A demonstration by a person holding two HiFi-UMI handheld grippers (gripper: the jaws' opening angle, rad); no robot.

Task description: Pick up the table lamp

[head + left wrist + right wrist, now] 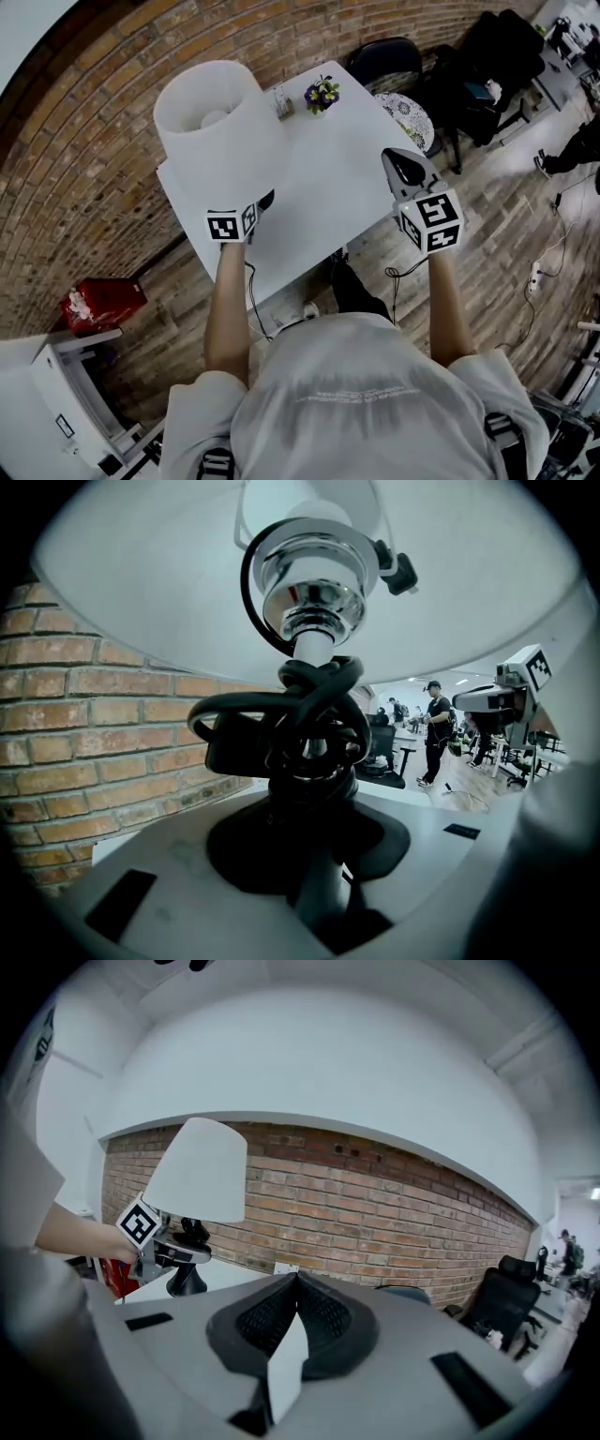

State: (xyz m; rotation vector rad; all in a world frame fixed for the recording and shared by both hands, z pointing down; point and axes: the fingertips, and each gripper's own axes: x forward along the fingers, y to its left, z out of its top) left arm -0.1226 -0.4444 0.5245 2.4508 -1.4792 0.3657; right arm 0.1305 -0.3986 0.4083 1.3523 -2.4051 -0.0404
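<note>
The table lamp (220,122) stands at the back left of the white table (328,178), its wide white shade hiding the stem from above. In the left gripper view I look up under the shade at the chrome socket (312,588) and the black cord coiled round the stem (291,728). My left gripper (265,199) reaches in under the shade and is shut on the lamp's stem (311,803). The right gripper view shows the left gripper (187,1252) at the stem, above the black lamp base (186,1283). My right gripper (394,159) hovers over the table's right edge, shut and holding nothing (296,1283).
A small pot of flowers (322,94) and a small glass (282,103) sit at the table's far edge by the brick wall (84,150). Black office chairs (384,58) stand beyond the table. A red box (98,302) lies on the floor at left. A person (437,738) stands far off.
</note>
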